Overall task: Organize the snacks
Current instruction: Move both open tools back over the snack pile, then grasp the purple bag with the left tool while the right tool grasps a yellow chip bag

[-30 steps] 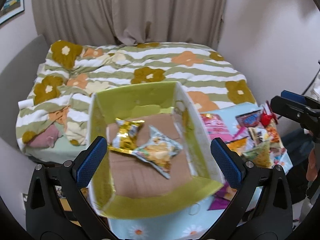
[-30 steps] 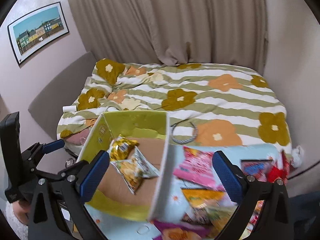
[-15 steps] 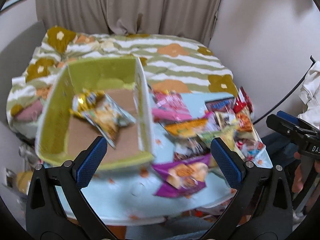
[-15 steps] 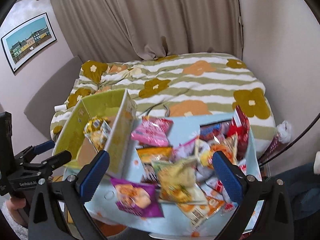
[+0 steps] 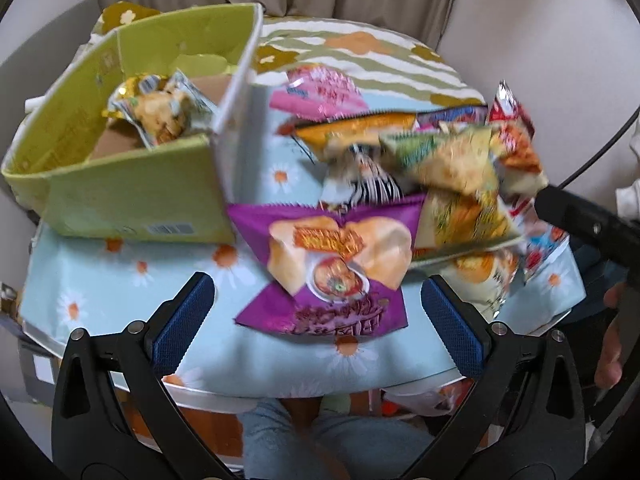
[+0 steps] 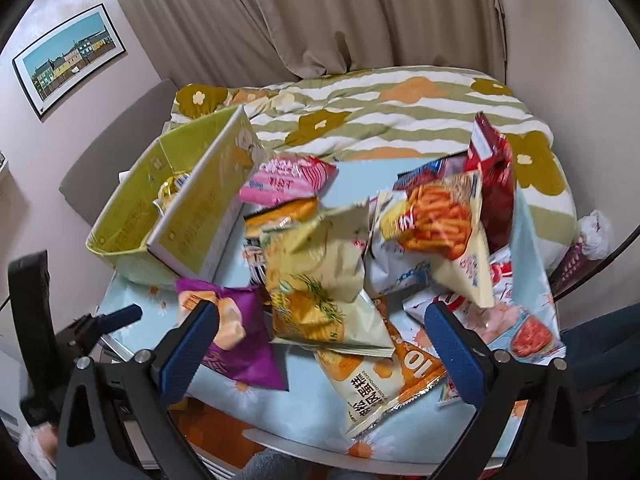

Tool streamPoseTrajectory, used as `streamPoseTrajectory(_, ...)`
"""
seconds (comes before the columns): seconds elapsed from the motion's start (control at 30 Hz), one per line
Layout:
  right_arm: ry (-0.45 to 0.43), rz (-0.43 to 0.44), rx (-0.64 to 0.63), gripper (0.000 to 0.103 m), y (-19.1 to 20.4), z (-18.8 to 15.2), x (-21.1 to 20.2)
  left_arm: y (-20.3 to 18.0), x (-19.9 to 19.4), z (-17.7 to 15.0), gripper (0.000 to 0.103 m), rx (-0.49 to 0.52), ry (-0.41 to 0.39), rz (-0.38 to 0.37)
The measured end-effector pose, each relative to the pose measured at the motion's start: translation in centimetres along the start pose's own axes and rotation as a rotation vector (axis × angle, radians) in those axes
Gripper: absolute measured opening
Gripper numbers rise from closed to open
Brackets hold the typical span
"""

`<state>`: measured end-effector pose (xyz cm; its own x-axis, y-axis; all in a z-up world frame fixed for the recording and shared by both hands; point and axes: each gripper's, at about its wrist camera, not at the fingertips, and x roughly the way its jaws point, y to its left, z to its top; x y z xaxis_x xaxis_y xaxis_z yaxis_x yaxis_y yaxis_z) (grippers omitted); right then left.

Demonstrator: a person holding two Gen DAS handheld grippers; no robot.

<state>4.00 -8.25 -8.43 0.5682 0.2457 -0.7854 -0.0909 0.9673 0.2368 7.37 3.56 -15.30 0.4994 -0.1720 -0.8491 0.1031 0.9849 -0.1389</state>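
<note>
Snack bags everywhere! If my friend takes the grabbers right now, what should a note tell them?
Left gripper: open, empty, hanging over the purple bag.
Right gripper: open, empty, above the pile's pale green bag.
Green box sits at the table's left side with two bags inside.
Left to do: every other bag in the pile, purple bag likely first.

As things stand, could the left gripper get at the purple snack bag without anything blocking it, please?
Probably yes. The left gripper is open, and the purple snack bag lies in front of it at the near edge of the pile, with nothing on top of it. Only its far end sits against other packets.
</note>
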Motion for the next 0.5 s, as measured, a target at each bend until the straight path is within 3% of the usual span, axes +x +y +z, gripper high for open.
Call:
streamPoseTrajectory(0.43,0.014,0.002,-0.022,0.102,-0.5,-0.8,4.3,-1.5,4.7,-0.6,0.103,0.025,-0.039,-0.018)
streamPoseTrajectory(0.5,0.019,0.006,-0.027,0.102,-0.5,-0.8,4.9,-1.4,5.1,-0.5,0.097,0.012,-0.031,-0.022)
